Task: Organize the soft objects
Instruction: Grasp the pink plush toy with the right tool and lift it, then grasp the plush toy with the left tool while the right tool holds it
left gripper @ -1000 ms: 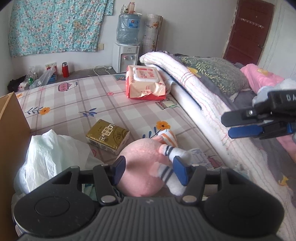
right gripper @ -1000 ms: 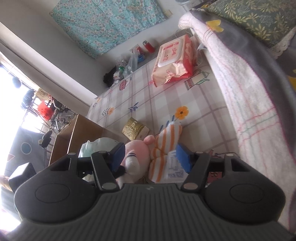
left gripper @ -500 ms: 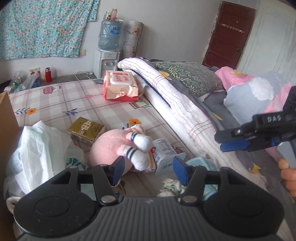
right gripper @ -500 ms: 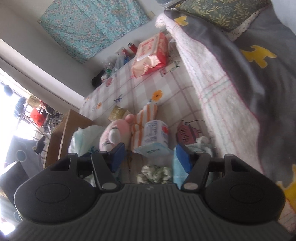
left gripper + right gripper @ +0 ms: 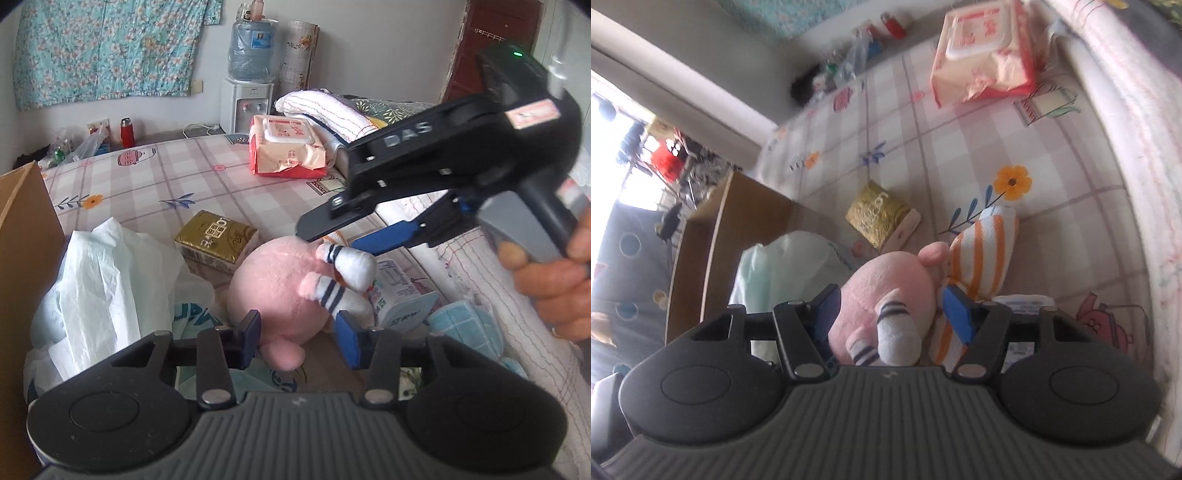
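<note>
We were in a lived-in home bedroom. A bed with a pink checked sheet point(image 5: 155, 184) printed with flowers and teapots filled the middle of the left wrist view, with a folded white blanket point(image 5: 325, 110) and a floral pillow point(image 5: 388, 109) at upper right. A flowered turquoise cloth point(image 5: 107, 48) hung on the wall at upper left, beside a water dispenser point(image 5: 247, 99) carrying a blue bottle at top centre. A dark red door point(image 5: 495, 40) stood at upper right. A pack of wet wipes point(image 5: 284, 147) and a gold tissue pack point(image 5: 216, 240) lay on the sheet.
</note>
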Demonstrator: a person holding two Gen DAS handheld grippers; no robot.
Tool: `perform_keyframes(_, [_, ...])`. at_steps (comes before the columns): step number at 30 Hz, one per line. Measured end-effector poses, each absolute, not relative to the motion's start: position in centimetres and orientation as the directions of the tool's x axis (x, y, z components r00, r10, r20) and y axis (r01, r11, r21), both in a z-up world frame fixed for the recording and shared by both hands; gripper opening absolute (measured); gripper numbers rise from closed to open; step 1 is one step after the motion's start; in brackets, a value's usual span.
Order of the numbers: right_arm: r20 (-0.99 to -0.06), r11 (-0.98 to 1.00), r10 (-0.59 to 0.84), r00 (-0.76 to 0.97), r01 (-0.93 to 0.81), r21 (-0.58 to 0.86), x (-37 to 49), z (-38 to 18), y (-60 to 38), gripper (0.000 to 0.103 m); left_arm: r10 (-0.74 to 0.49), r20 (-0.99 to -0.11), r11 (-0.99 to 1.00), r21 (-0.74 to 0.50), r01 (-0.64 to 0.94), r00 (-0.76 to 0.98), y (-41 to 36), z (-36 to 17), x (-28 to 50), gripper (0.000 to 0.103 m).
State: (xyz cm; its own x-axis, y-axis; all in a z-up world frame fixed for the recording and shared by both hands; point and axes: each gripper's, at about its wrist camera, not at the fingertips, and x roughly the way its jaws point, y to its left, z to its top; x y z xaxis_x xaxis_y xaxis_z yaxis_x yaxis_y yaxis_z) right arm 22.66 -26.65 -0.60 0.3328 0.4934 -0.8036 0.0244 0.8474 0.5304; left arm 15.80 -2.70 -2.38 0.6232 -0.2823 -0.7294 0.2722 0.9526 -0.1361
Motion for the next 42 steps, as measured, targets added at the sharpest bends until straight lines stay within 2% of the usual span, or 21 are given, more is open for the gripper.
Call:
perform_keyframes(6, [-0.835, 0.868, 0.485, 0.257, -0.025, 0.497, 23.7, -2.2, -24.3, 0.060, -0.298, -0.730, 0.951, -0.174, 0.255, 0.615, -2.1, -2.8, 16.2, 0.043])
perform_keyframes(15, [-0.787, 0.850, 0.506, 0.352, -0.050, 0.524, 22.6, 0.0, -25.3, 0.029, -0.346, -0.685, 0.937, -0.224, 0.266, 0.641, -1.9, -1.0, 15.0, 0.042])
perform_keyframes(16, [-0.780, 0.849, 0.510, 0.362, -0.064, 0.525, 22.4, 0.6, -25.4, 0.013, -0.360, -0.673, 0.933, -0.237, 0.272, 0.647, -2.0, -0.6, 14.8, 0.042])
perform_keyframes(17, [-0.775, 0.846, 0.517, 0.364, -0.075, 0.529, 22.2, 1.1, -25.4, 0.011, -0.374, -0.660, 0.927, -0.250, 0.279, 0.652, -2.0, -0.3, 14.7, 0.042])
perform_keyframes(22, [-0.785, 0.858, 0.504, 0.361, -0.103, 0.504, 21.4, 2.3, -24.9, 0.011, -0.396, -0.628, 0.918, -0.249, 0.310, 0.670, -3.0, 0.5, 14.0, 0.042])
perform_keyframes(29, [-0.767, 0.848, 0.512, 0.386, -0.090, 0.522, 21.0, 2.4, -24.6, 0.011, -0.390, -0.640, 0.921, -0.249, 0.301, 0.662, -2.0, 0.1, 12.5, 0.042])
perform_keyframes(33, [-0.757, 0.857, 0.503, 0.417, -0.124, 0.501, 21.4, 4.7, -24.5, 0.011, -0.399, -0.630, 0.917, -0.255, 0.307, 0.666, -0.4, 0.7, 11.6, 0.048])
perform_keyframes(37, [-0.770, 0.889, 0.459, 0.443, -0.225, 0.400, 21.3, 8.4, -23.9, 0.011, -0.408, -0.632, 0.913, -0.272, 0.304, 0.659, 1.0, 0.9, 11.2, 0.048])
perform_keyframes(42, [-0.822, 0.908, 0.334, 0.461, -0.390, 0.150, 20.5, 12.2, -21.9, 0.011, -0.428, -0.641, 0.904, -0.298, 0.307, 0.637, 2.2, 0.7, 10.7, 0.048])
